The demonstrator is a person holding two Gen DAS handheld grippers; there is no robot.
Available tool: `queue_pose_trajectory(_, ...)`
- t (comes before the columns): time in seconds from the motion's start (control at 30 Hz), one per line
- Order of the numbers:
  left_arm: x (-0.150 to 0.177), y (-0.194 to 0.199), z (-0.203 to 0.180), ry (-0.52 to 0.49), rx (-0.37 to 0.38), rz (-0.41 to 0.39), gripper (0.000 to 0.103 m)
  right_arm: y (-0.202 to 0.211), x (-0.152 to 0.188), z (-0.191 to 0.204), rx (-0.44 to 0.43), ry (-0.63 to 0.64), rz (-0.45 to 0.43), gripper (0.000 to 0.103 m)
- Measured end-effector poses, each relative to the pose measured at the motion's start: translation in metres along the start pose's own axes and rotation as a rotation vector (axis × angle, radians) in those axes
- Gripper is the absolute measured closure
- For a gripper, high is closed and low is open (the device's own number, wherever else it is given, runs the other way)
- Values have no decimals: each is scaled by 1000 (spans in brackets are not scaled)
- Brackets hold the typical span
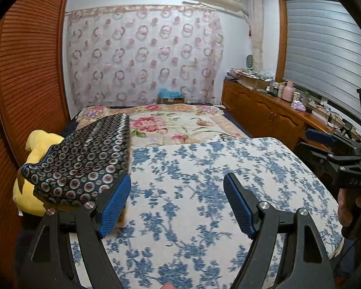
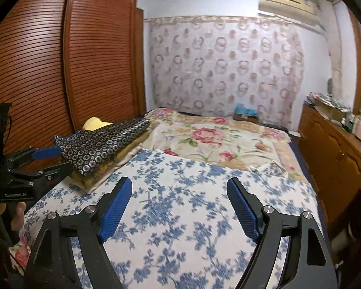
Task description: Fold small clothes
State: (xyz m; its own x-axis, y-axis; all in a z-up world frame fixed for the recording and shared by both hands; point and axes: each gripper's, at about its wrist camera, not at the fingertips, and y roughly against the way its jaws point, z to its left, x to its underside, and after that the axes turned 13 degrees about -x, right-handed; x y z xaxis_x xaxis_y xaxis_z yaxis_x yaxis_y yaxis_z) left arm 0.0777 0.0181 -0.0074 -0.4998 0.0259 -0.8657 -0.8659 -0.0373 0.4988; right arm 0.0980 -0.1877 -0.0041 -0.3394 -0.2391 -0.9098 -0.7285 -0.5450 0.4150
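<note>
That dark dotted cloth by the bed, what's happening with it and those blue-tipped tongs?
A person holds a two-finger tool in each hand over a blue-flowered cloth spread on the bed. The left tool and right tool are both open with nothing between their fingers. The dark dotted garment lies folded on a small pile at the bed's left side, with something yellow behind it. Neither tool is touching it.

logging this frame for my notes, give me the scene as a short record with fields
setting: bedroom, bed with a blue-flowered cover
folded clothes: dark circle-patterned garment on top of a stack at the left edge of the bed
beside stack: yellow soft item, partly hidden
left gripper: open, nothing between the fingers
right gripper: open, nothing between the fingers
work area: no loose garment visible on the blue-flowered cover
background: wooden wardrobe, curtain with ring pattern, cluttered sideboard
</note>
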Motion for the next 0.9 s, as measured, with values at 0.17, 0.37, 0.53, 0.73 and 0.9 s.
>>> queue_pose_trajectory(0.17,-9,14,-18,-16,-11,-28,23,27,6,10,67,-31,-49,20)
queue_pose_trajectory(0.37,-29,36,-35,-35,-8,-74,23,53,5,29,108,-60,-127,20)
queue_pose_trajectory(0.53,-40,47,-41,-27,4,-91,23,68,10,42,144,-66,-166,20)
queue_pose_trajectory(0.73,-40,56,-46,-26,-13,-111,23,77,25,55,165,-74,-196,20)
queue_pose_trajectory(0.9,-38,57,-46,-22,-22,-109,23,72,31,57,168,-80,-205,20)
